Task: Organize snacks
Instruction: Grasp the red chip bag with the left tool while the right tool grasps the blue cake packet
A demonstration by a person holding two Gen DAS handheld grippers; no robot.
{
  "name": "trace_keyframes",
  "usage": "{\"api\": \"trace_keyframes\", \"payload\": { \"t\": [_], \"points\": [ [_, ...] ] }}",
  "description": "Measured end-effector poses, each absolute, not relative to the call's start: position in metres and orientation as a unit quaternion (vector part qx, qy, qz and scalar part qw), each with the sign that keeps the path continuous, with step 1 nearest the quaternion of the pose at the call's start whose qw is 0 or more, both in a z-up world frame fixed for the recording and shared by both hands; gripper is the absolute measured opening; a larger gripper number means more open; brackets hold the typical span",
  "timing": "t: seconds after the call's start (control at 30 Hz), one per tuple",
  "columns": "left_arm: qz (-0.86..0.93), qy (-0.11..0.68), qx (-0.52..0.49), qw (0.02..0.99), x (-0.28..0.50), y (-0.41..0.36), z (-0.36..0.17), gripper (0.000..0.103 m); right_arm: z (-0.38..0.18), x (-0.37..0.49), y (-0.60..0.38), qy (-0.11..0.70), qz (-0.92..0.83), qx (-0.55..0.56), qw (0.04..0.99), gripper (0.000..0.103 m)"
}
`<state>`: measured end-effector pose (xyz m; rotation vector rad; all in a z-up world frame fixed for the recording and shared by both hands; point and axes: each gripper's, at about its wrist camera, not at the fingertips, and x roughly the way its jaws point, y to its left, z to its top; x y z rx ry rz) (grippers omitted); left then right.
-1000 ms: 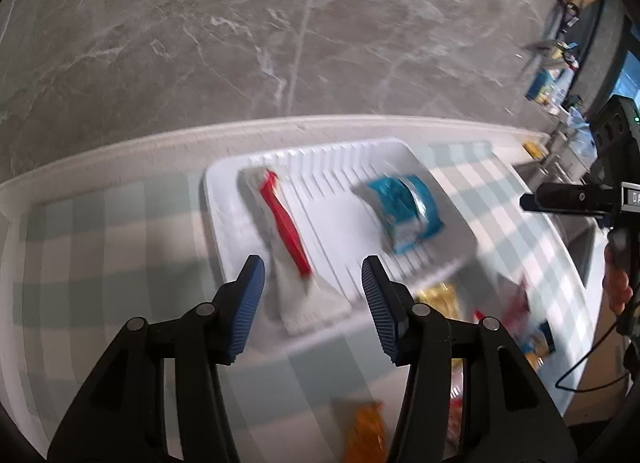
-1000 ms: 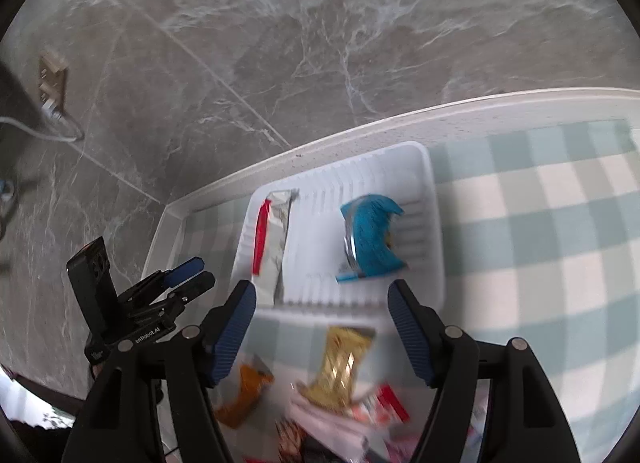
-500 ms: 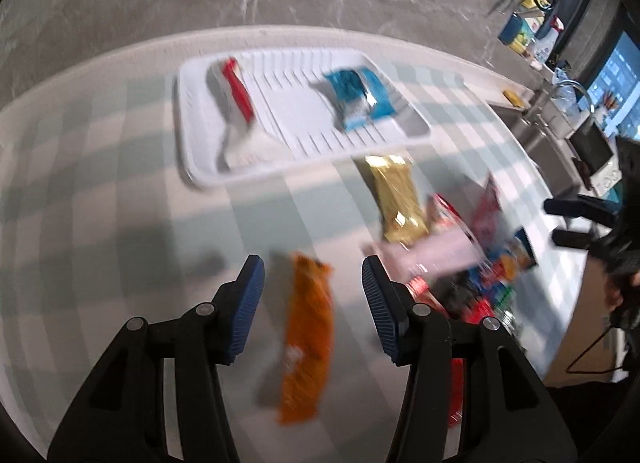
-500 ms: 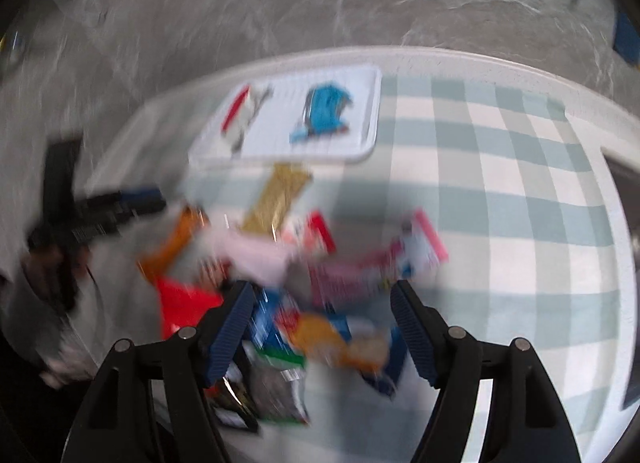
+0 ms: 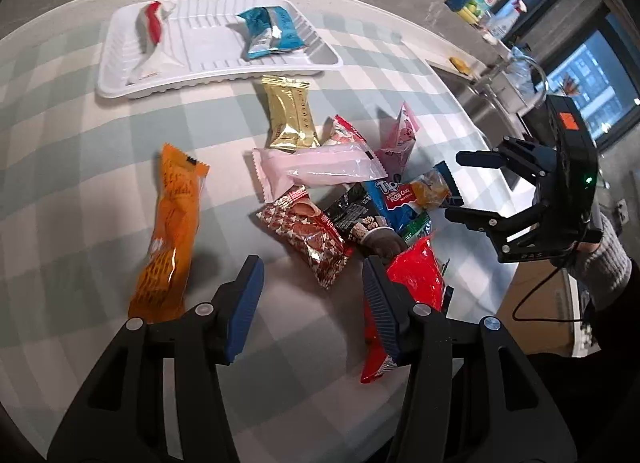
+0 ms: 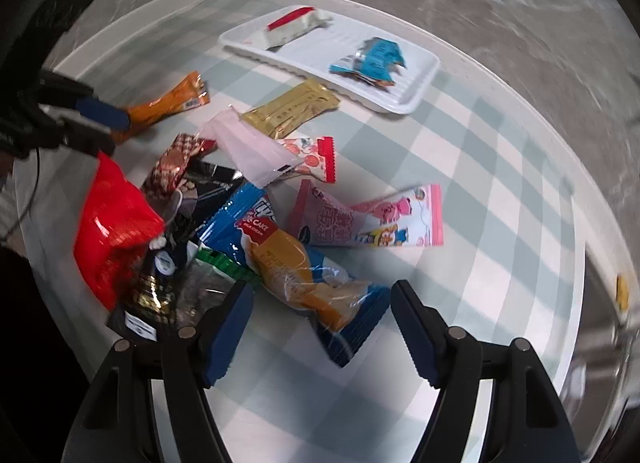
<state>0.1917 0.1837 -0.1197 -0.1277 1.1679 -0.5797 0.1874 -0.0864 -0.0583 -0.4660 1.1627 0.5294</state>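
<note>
While most snacks lie in a heap on the checked cloth, two already sit in the white tray at the far side: a red and white bar and a blue pack. Just near the tray lies a gold pack. An orange pack lies alone, apart from the heap. In the heap are a pale pink pack, a red patterned pack, a shiny red bag and a blue cake pack. The left gripper hangs over bare cloth, fingers partly apart, holding nothing. The right gripper hangs over the blue cake pack, fingers wide, not touching it
</note>
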Motion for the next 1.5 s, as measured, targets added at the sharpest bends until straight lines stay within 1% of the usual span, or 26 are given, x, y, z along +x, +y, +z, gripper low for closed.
{"api": "trace_keyframes", "payload": {
  "t": [0.23, 0.37, 0.5, 0.63, 0.7, 0.73, 0.8, 0.9, 0.97, 1.03, 1.1, 1.13, 1.17, 1.2, 1.3, 1.5],
  "points": [
    [-0.218, 0.54, -0.081, 0.809, 0.172, 0.197, -0.099, 0.05, -0.071, 0.191, -0.077, 0.52, 0.31, -0.286, 0.743, 0.074],
    [-0.206, 0.54, -0.093, 0.811, 0.157, 0.188, -0.093, 0.051, -0.08, 0.193, -0.074, 0.514, 0.338, -0.305, 0.727, 0.074],
    [-0.199, 0.549, -0.101, 0.805, 0.144, 0.168, -0.098, 0.051, -0.088, 0.197, -0.074, 0.516, 0.365, -0.314, 0.708, 0.072],
    [-0.194, 0.562, -0.116, 0.796, 0.139, 0.147, -0.113, 0.051, -0.097, 0.194, -0.073, 0.519, 0.383, -0.321, 0.693, 0.066],
    [-0.184, 0.569, -0.113, 0.794, 0.138, 0.138, -0.12, 0.051, -0.1, 0.193, -0.074, 0.524, 0.388, -0.312, 0.691, 0.059],
    [-0.179, 0.571, -0.113, 0.793, 0.138, 0.135, -0.124, 0.051, -0.099, 0.195, -0.076, 0.528, 0.394, -0.294, 0.693, 0.057],
    [-0.172, 0.576, -0.119, 0.791, 0.138, 0.131, -0.131, 0.051, -0.1, 0.197, -0.079, 0.536, 0.397, -0.271, 0.694, 0.049],
    [-0.159, 0.579, -0.125, 0.79, 0.139, 0.128, -0.141, 0.051, -0.1, 0.199, -0.085, 0.54, 0.394, -0.241, 0.704, 0.042],
    [-0.158, 0.579, -0.135, 0.788, 0.139, 0.129, -0.148, 0.051, -0.099, 0.2, -0.089, 0.542, 0.391, -0.226, 0.708, 0.039],
    [-0.155, 0.577, -0.141, 0.789, 0.142, 0.131, -0.156, 0.046, -0.098, 0.2, -0.094, 0.548, 0.39, -0.202, 0.712, 0.035],
    [-0.147, 0.574, -0.148, 0.792, 0.141, 0.134, -0.161, 0.039, -0.098, 0.201, -0.102, 0.559, 0.39, -0.168, 0.712, 0.034],
    [-0.15, 0.57, -0.153, 0.793, 0.14, 0.136, -0.162, 0.037, -0.097, 0.203, -0.107, 0.567, 0.389, -0.144, 0.712, 0.034],
    [-0.15, 0.567, -0.158, 0.794, 0.138, 0.138, -0.163, 0.032, -0.098, 0.204, -0.112, 0.575, 0.389, -0.12, 0.71, 0.034],
    [-0.151, 0.566, -0.168, 0.793, 0.137, 0.141, -0.164, 0.03, -0.098, 0.206, -0.117, 0.582, 0.39, -0.097, 0.707, 0.034],
    [-0.158, 0.561, -0.208, 0.786, 0.135, 0.154, -0.168, 0.027, -0.101, 0.21, -0.136, 0.604, 0.396, -0.003, 0.691, 0.033],
    [-0.171, 0.548, -0.27, 0.773, 0.131, 0.174, -0.173, 0.026, -0.109, 0.209, -0.163, 0.624, 0.405, 0.161, 0.649, 0.033]
  ]
}}
